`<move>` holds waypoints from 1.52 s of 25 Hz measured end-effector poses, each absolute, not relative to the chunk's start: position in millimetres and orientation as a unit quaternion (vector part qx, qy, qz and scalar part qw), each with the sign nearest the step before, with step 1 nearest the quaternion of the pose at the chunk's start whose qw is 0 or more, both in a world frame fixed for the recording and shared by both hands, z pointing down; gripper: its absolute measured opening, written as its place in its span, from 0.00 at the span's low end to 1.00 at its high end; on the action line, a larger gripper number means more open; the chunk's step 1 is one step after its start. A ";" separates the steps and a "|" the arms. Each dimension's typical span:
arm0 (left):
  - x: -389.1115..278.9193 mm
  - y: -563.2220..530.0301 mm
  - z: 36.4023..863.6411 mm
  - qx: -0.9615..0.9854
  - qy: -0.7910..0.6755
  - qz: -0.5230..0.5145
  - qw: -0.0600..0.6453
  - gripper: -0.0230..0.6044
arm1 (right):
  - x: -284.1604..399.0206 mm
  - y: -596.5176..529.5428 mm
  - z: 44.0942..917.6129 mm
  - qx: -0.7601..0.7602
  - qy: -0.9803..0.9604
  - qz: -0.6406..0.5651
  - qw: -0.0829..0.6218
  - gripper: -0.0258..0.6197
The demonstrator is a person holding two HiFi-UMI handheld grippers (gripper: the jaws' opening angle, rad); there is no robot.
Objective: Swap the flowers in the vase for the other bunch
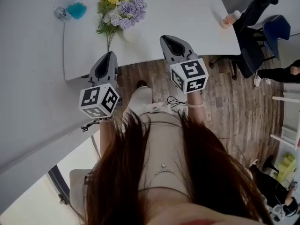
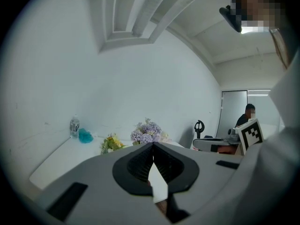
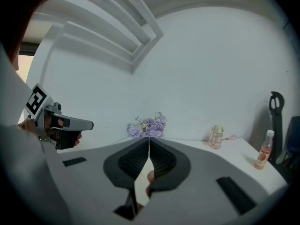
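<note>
Both tongs are up in front of the person, short of the table (image 1: 197, 22) and over the wooden floor (image 1: 225, 102). Left tongs (image 1: 111, 56) are clamped right together with nothing between them, and the left gripper view confirms it, tips meeting in one line (image 2: 153, 144). Right tongs (image 1: 165, 40) are the same: jaws closed (image 3: 149, 138), holding nothing.

On the table, toward its left end, there's the purple bunch (image 1: 130, 8) standing tall. I can't pick out the vase under it against the white top. Just left of it, touching it, is the yellow bunch (image 1: 109, 1), lower, its stem running toward the table's near edge. From the left gripper view the yellow bunch (image 2: 111, 143) sits well below the purple bunch (image 2: 146, 132).

At the table's far left corner are a clear bottle (image 1: 60, 12) and a blue thing (image 1: 76, 10), side by side. At the table's right edge stands a pink bottle (image 1: 230, 18), with a dark chair (image 1: 255, 29) just beyond that end.
</note>
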State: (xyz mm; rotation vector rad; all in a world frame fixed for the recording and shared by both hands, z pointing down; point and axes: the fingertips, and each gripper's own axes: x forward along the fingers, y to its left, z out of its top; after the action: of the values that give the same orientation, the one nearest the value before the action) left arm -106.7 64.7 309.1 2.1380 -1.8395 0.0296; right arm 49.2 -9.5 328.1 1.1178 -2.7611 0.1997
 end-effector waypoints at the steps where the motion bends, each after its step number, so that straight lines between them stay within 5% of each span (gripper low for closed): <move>1: -102.8 68.1 308.1 0.749 -0.644 0.010 0.158 0.04 | 53.6 -6.0 324.7 0.375 -0.922 0.062 0.073 0.09; 38: -64.2 177.3 300.6 0.740 -0.659 -0.003 0.133 0.04 | 97.3 105.0 302.8 0.392 -0.919 -0.018 0.039 0.08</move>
State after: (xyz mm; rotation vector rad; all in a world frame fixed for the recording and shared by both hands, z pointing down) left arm -64.2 177.3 300.6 2.1468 -1.9117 -0.0075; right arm 97.3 105.0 302.8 1.2010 -2.8179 -0.0544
